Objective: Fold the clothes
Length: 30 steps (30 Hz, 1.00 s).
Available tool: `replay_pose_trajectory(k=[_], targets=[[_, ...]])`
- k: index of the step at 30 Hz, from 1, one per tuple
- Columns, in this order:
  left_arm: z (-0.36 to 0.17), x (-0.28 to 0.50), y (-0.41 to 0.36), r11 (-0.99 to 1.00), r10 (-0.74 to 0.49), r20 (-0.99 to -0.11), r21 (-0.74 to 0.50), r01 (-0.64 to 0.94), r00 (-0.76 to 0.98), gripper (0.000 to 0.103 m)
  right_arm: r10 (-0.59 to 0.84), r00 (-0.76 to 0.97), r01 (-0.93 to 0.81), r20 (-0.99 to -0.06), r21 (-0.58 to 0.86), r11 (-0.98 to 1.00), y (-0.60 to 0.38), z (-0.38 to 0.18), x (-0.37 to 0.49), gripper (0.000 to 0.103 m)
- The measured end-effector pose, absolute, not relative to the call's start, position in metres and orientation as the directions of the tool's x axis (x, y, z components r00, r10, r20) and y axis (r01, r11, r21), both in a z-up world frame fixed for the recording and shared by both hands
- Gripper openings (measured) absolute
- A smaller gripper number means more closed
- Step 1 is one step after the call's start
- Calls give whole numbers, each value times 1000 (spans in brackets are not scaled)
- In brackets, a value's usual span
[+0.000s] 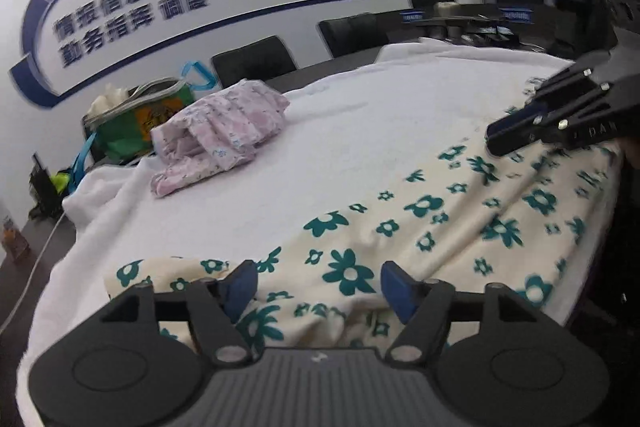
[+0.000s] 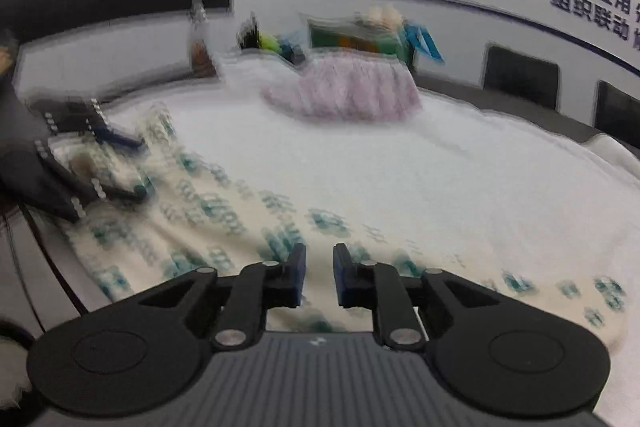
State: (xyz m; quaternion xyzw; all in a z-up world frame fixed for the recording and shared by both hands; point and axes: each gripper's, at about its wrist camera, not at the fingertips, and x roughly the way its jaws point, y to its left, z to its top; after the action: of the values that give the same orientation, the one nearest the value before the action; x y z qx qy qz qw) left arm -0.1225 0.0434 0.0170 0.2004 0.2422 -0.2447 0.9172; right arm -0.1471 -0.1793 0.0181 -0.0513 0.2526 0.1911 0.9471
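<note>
Ahead of the left claw (image 1: 318,281) a broad stretch of the white-covered worktop (image 1: 360,131) lies bare, giving open passage forward. Directly under and between its parted jaws lies the flat floral cloth (image 1: 440,219), low and no barrier. Ahead and to its left a heap of pink clothes (image 1: 218,135) stands in the way, with a green bag (image 1: 132,123) just behind it. To its right the right claw (image 1: 516,131) hangs over the cloth. Beyond the worktop's far edge, dark chairs (image 1: 254,61) line the wall.
</note>
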Motion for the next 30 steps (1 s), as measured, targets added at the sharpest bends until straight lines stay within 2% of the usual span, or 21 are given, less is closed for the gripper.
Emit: replay_pose_trajectory(k=[2,4,7,9,11,13,14,16,18,19,20,23,25,27,30], targets=[[19,-127,48,829,-328,-532,235,508,781,70,341,780,-409,-525,-15,913,-165,7,-142,16],[30,-144,62,862,-315,-489,211,461,813,66,308,767,-432,-563,-99,896,-156,-8,-144,16],[57,-178,105,919,-309,-352,129,373,884,72,285,774,-437,-566,-152,886,-157,2,-151,27],[61,-176,128,955,-240,-388,69,287,890,74,283,786,-437,-549,-171,883,-165,11,-156,39],[61,-169,146,973,-195,-464,15,228,864,73,276,800,-428,-533,-185,885,-175,19,-162,41],[57,-160,154,977,-197,-565,-43,210,801,72,193,832,-317,-520,-160,935,-210,30,-169,45],[55,-157,156,977,-204,-605,-75,200,770,68,128,845,-223,-519,-125,967,-233,37,-176,46],[53,-159,164,960,-277,-623,-217,179,731,64,2,851,-25,-526,-37,999,-281,49,-190,46],[54,-164,169,928,-339,-583,-338,160,738,66,-47,836,118,-546,96,988,-321,53,-208,46],[57,-165,165,926,-343,-553,-336,173,759,66,-37,827,156,-561,165,974,-336,51,-217,46],[62,-166,154,933,-345,-529,-284,221,776,67,-18,814,181,-580,225,957,-348,48,-225,46],[80,-150,104,922,-357,-501,-55,383,788,68,34,792,218,-610,334,917,-368,37,-236,47],[92,-134,72,864,-403,-506,65,500,762,71,19,782,244,-623,334,910,-373,32,-239,47],[106,-103,29,770,-469,-550,127,625,691,77,13,781,240,-624,320,917,-371,30,-243,50],[109,-62,-54,569,-576,-641,131,812,507,78,38,786,218,-617,334,917,-364,25,-255,52]])
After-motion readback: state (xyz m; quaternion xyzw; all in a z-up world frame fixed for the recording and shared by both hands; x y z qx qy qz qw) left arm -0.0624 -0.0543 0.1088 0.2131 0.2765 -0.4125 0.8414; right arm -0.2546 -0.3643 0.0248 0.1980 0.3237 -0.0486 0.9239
